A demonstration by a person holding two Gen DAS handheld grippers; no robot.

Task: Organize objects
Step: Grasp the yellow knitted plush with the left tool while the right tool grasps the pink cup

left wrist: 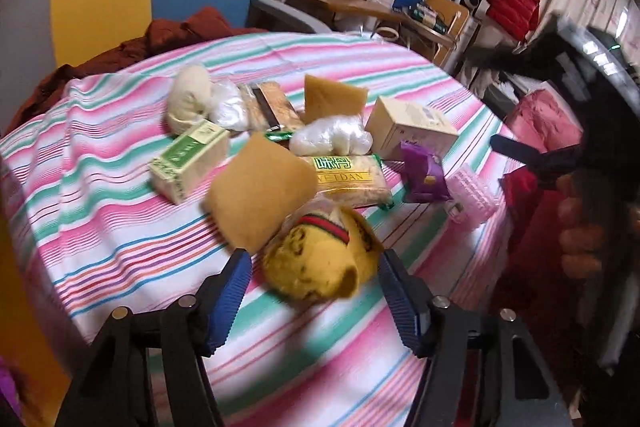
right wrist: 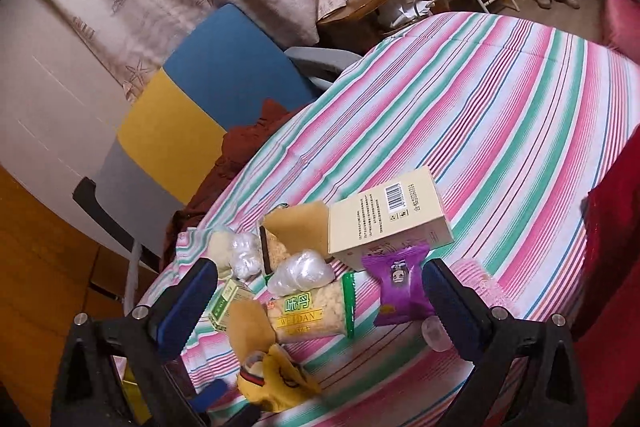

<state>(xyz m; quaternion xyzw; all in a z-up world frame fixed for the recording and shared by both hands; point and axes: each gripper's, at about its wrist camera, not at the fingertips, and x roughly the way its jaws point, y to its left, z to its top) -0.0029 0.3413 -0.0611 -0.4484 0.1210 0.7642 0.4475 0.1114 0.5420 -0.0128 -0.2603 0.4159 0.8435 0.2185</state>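
left gripper [left wrist: 314,277] gapes wide around a yellow plush toy [left wrist: 320,259] on the striped counter [left wrist: 120,227], fingers beside it, contact unclear. beyond lie a green box [left wrist: 188,159], tan sponge [left wrist: 260,191] and weidan snack pack [left wrist: 352,179]. right gripper [right wrist: 320,291] hangs wide open and empty above the snack pack, a purple packet [right wrist: 398,279] near its right finger.

Striped tablecloth [left wrist: 120,187] under snack packets [left wrist: 352,179], boxes [left wrist: 412,131], sponges [left wrist: 260,191].
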